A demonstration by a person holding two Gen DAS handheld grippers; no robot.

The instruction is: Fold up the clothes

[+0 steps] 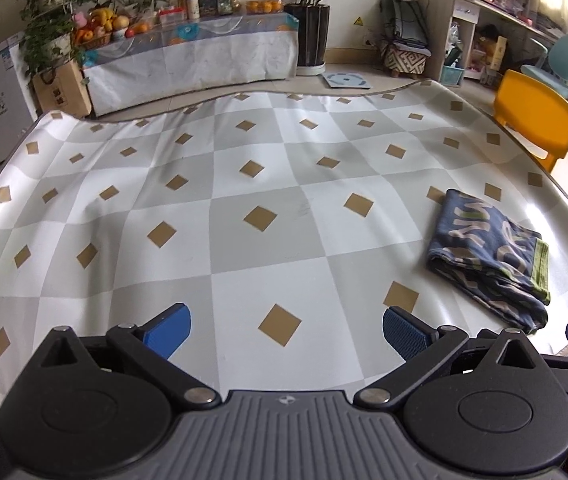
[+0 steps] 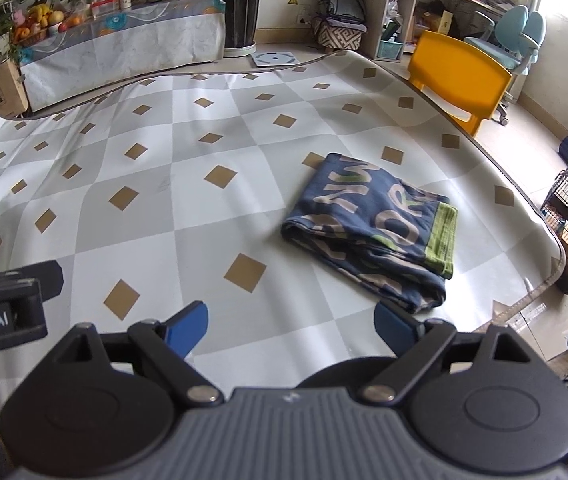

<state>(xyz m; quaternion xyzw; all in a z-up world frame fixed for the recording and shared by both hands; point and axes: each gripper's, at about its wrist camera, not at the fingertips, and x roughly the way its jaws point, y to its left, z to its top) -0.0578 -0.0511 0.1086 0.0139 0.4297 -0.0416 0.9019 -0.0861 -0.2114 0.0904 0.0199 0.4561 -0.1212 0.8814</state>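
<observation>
With both grippers' fingers (image 1: pixel 168 330) spread empty, nudging the folded garment (image 2: pixel 372 232) could undo its layers.

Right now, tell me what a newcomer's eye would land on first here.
First, the folded navy garment with tan lettering and a green band, lying alone on the right side of the checkered mat. Next, the yellow chair at the mat's far right edge. Close up, the left gripper and right gripper both hang open over the mat, holding nothing.
</observation>
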